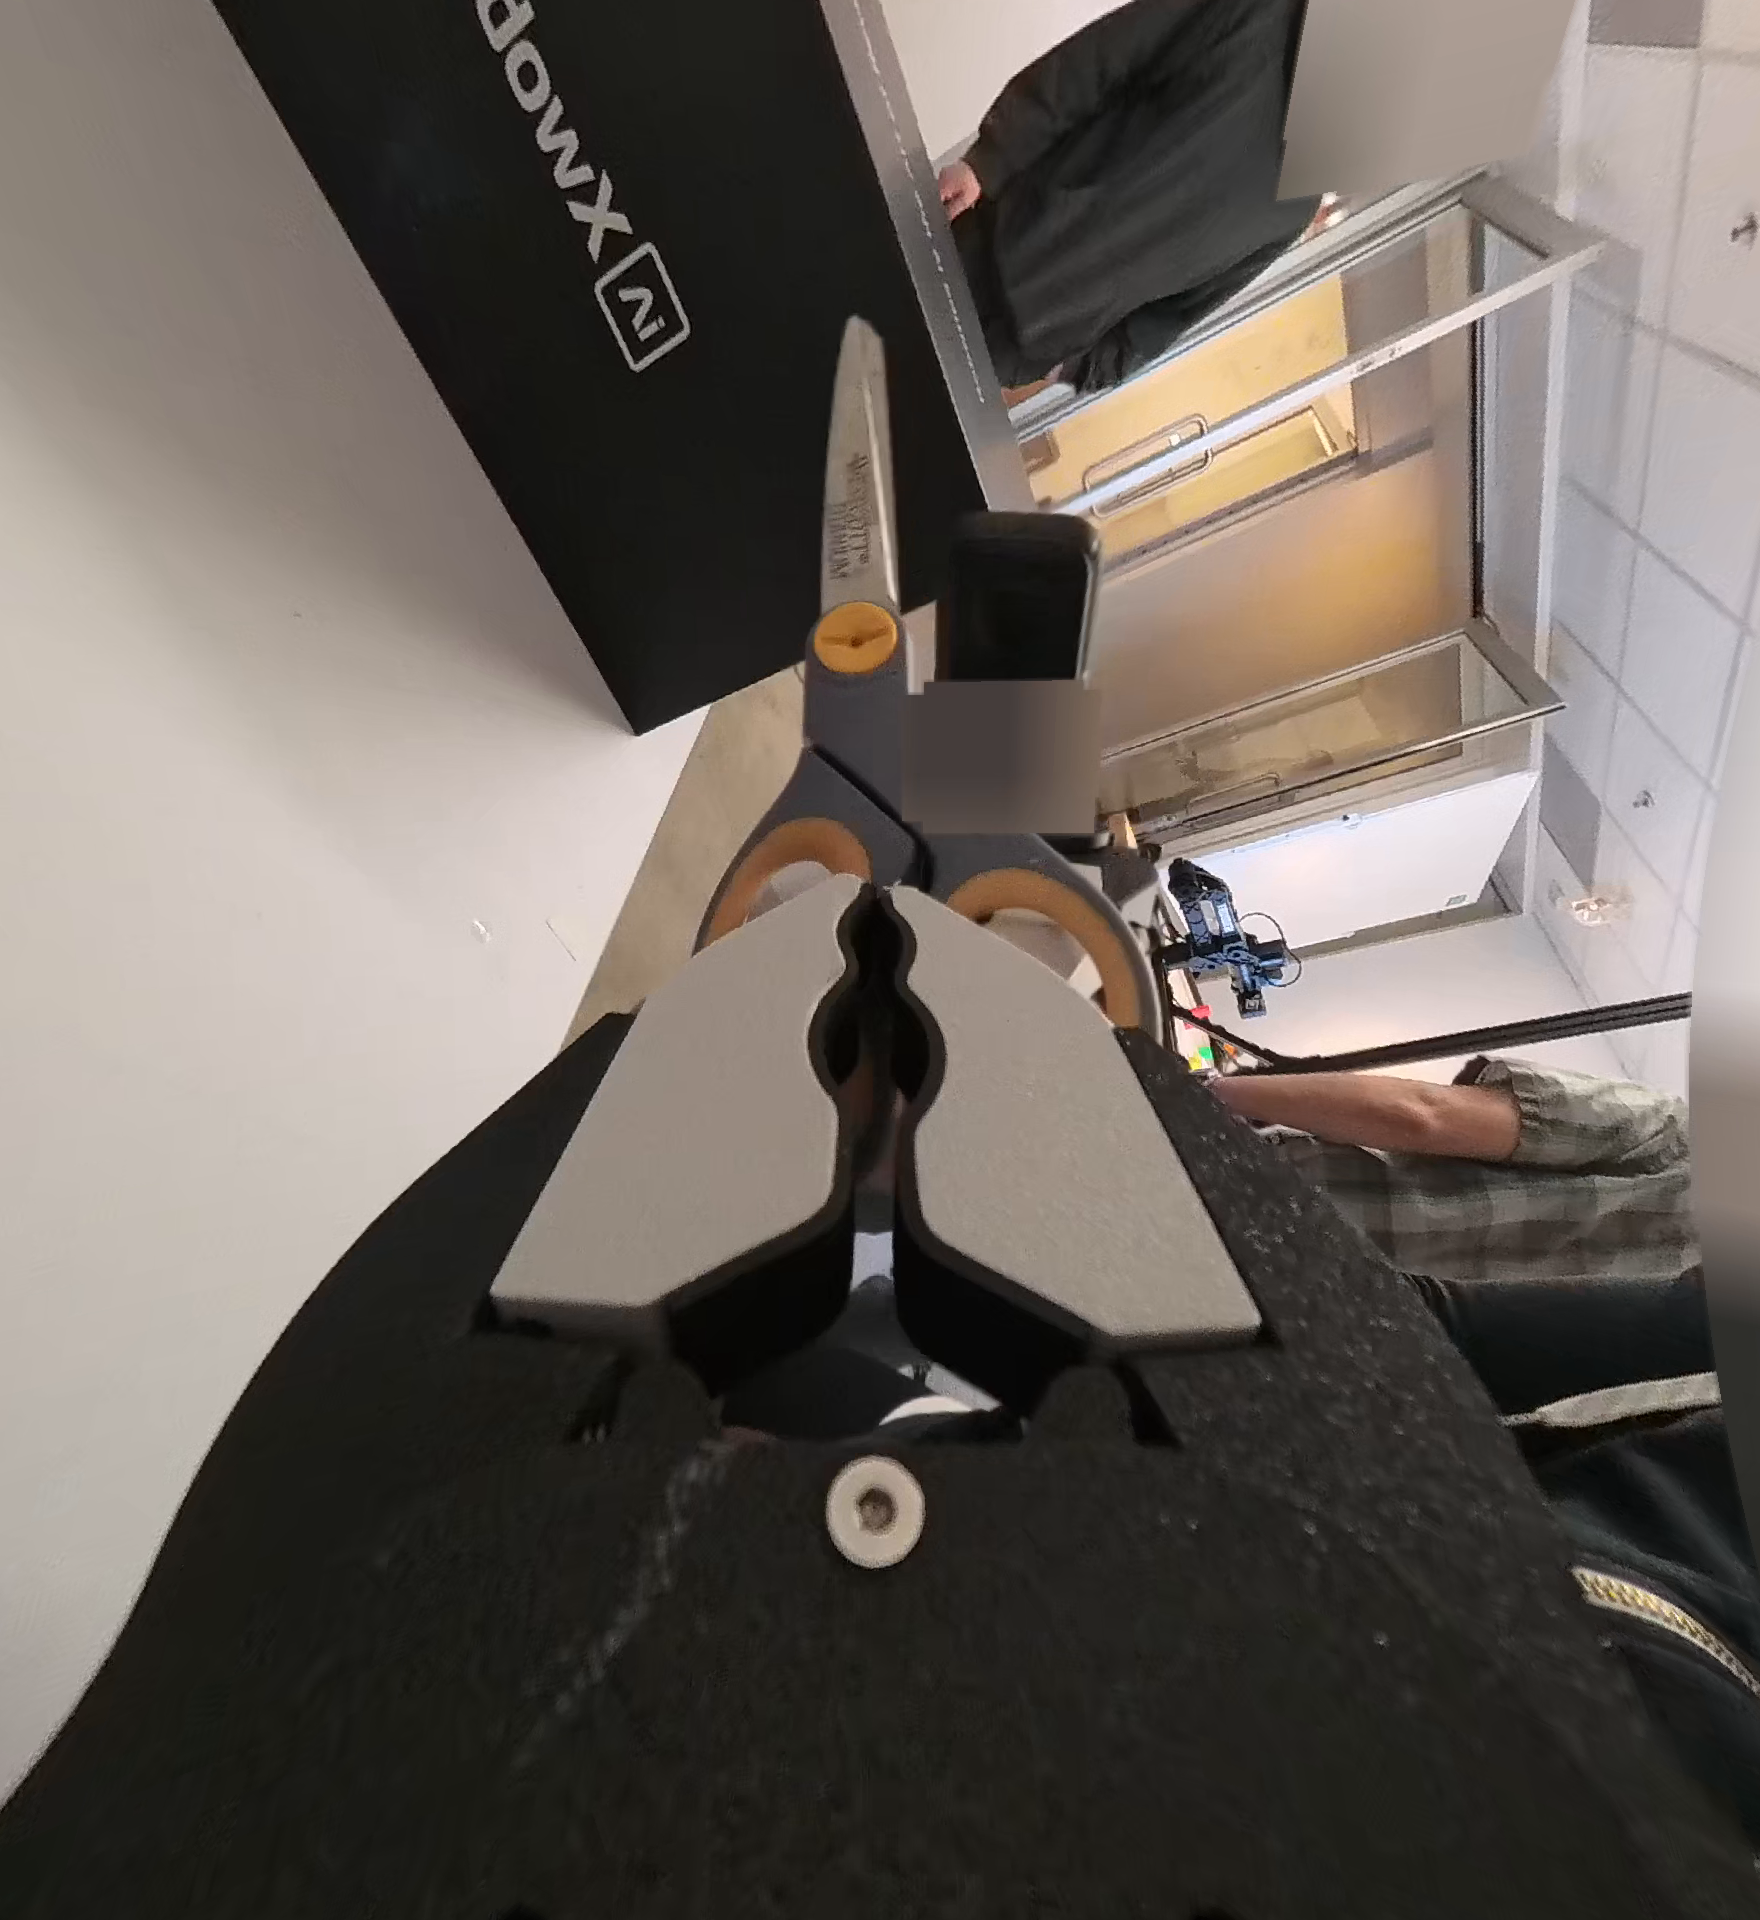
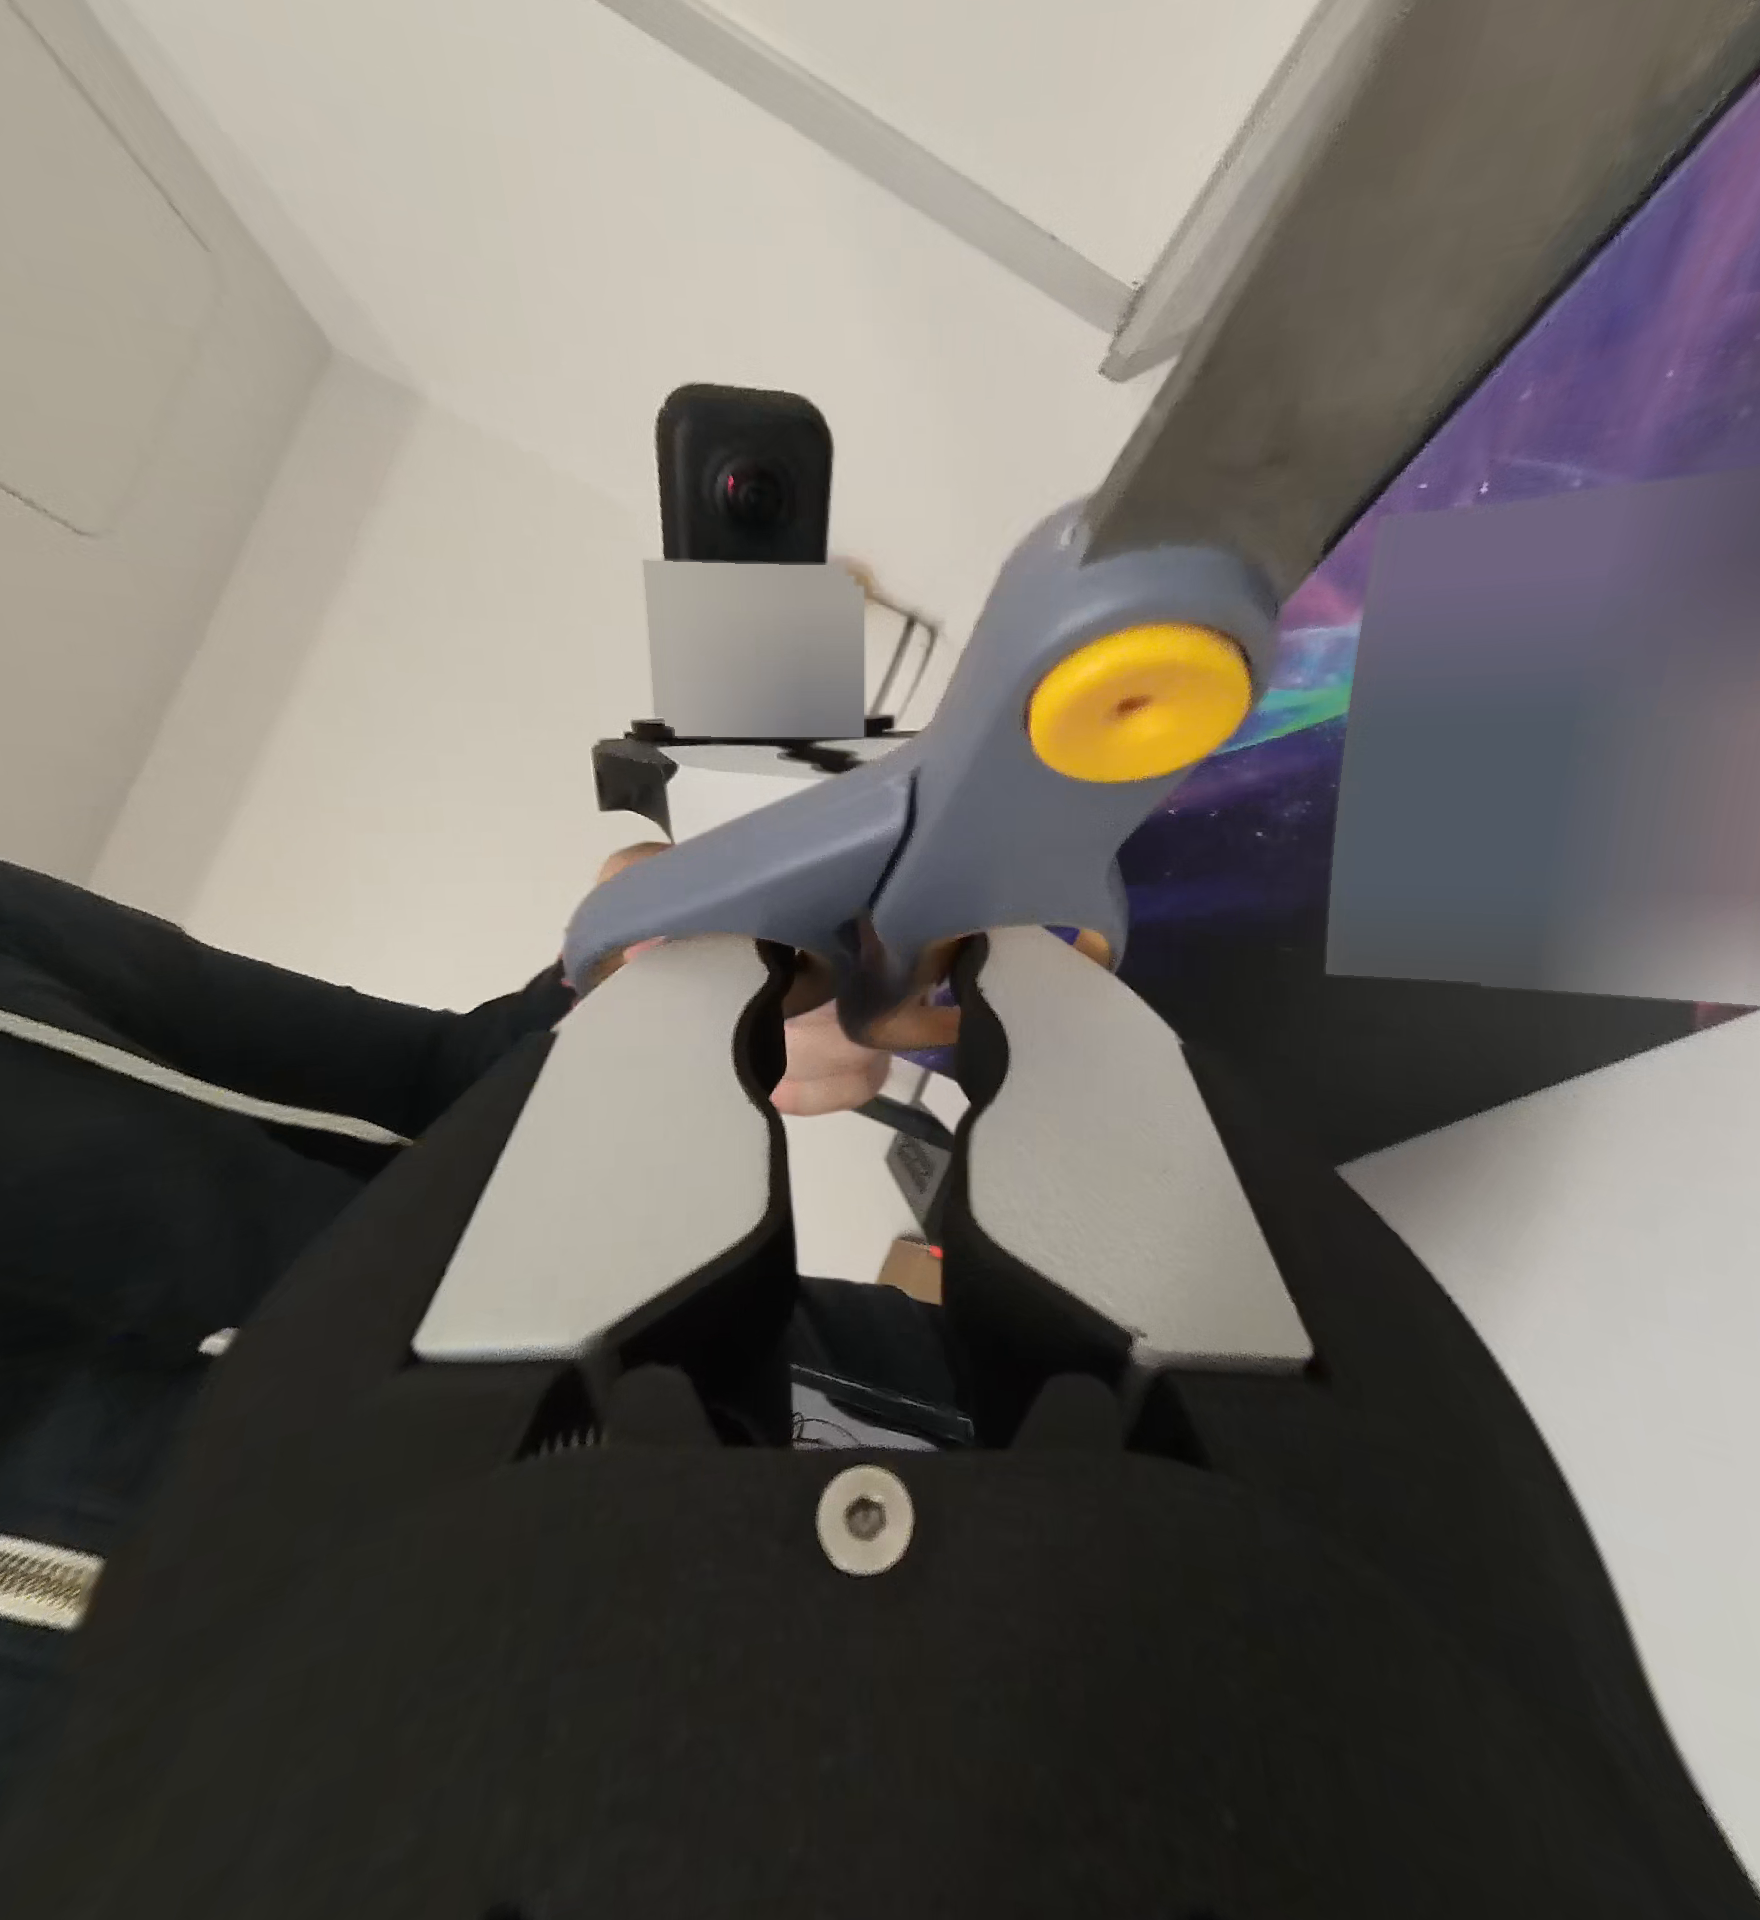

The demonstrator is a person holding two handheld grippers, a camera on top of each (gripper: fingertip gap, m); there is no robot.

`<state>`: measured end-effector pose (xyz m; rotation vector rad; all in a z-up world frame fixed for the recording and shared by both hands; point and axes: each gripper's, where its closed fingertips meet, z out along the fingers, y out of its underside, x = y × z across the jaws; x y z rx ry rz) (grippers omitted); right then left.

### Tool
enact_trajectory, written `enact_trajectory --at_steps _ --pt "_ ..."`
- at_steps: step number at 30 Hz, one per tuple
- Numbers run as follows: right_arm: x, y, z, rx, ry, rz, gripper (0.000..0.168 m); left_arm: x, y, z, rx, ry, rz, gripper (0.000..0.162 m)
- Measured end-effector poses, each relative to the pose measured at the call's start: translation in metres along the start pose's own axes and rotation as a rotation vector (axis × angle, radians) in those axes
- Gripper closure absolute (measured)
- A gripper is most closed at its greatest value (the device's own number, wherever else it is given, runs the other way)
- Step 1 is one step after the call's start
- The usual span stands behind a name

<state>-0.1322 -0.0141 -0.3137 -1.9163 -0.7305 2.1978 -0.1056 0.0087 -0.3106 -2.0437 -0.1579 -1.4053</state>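
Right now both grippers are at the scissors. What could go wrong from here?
1. The left gripper pinches only the handle of the scissors, so they may twist.
2. The right gripper has its fingers apart around the handle; it may slip.
3. The blade tip points toward a person.

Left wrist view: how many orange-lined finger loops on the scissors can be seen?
2. One loop sits just left of the left claw tip, the other loop just right of it. The claw's fingers hide part of each.
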Motion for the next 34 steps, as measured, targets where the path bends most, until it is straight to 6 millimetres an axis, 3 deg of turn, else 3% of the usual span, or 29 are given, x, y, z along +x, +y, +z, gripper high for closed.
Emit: enact_trajectory --at_steps 11,19,22,28,30,34 --pt "-0.019 -0.015 0.006 0.104 -0.213 0.103 0.138 0.011 -0.012 -0.005 0.054 0.09 -0.018 0.162" --pt "-0.011 -0.024 -0.002 0.134 -0.156 0.113 0.142 0.009 -0.017 -0.013 0.057 0.103 -0.045 0.162" --pt "-0.011 -0.031 -0.013 0.182 -0.185 0.139 0.143 0.008 -0.005 -0.015 -0.031 0.092 -0.016 0.162" --pt "-0.023 -0.032 -0.02 0.183 -0.276 0.164 0.143 -0.001 0.02 -0.014 -0.178 -0.09 0.287 0.158" --pt "-0.031 -0.028 -0.019 0.156 -0.308 0.141 0.142 0.0 0.019 -0.014 -0.17 -0.06 0.234 0.157" --pt "-0.041 -0.026 -0.018 0.122 -0.328 0.1 0.142 0.016 -0.002 -0.021 -0.04 0.155 -0.03 0.155"
